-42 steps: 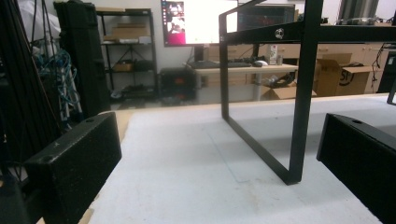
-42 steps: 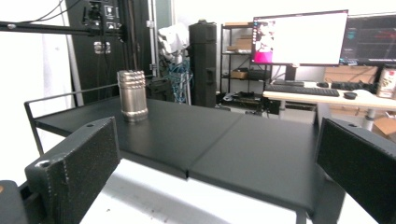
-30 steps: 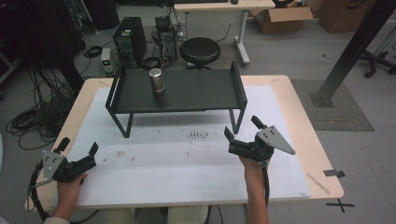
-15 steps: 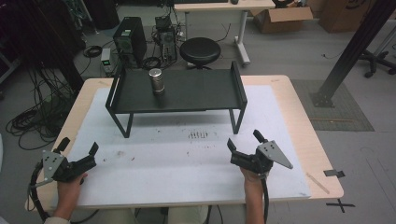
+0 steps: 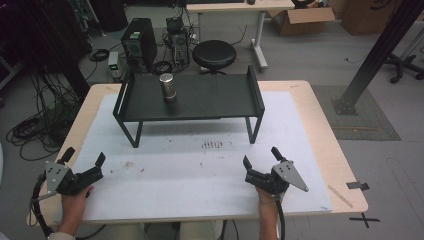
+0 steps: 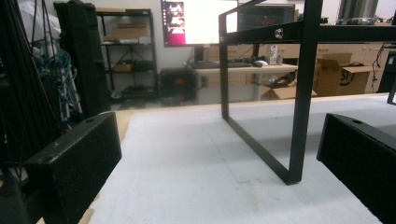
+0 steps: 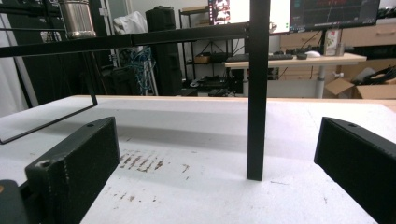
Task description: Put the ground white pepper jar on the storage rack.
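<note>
Metal cup (image 5: 168,86) stood upright on the black rack (image 5: 200,97), toward its left end. I held my left hand-held gripper (image 5: 83,159) wide and empty near the rack's front-left, my right hand-held gripper (image 5: 260,157) likewise wide before its front-right leg, both over the bench (image 5: 320,150).

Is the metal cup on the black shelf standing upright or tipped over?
Upright. In the high view the metal cup stands on its base on the black shelf, round top facing up; the right gripper view shows its sides vertical.
</note>
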A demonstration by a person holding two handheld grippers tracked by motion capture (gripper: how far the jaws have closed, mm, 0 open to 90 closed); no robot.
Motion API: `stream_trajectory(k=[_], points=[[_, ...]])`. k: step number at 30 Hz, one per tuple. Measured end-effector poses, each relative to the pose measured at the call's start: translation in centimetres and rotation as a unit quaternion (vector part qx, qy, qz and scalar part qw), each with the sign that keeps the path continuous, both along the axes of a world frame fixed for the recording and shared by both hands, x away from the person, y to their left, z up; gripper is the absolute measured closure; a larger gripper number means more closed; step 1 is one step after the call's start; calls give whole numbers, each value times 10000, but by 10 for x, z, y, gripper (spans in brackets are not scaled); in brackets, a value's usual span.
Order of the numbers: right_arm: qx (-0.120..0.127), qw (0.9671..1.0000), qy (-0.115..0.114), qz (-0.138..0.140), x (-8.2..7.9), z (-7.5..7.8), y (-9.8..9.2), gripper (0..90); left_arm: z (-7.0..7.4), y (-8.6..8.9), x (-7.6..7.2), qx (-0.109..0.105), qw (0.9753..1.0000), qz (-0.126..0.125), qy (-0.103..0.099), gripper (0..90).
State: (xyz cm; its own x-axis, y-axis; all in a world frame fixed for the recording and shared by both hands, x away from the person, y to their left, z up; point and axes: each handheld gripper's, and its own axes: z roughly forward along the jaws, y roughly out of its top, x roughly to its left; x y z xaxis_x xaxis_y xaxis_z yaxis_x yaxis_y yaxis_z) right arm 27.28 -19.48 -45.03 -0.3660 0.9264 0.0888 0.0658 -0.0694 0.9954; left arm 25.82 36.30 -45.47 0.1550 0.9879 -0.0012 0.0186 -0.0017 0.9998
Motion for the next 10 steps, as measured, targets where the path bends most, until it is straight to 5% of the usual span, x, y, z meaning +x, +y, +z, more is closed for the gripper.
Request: stream_trajectory(k=[10], points=[[-197, 9997, -108, -80, -2, -1, 4, 0, 0, 0, 0, 6, 10000, -3, 8, 2]])
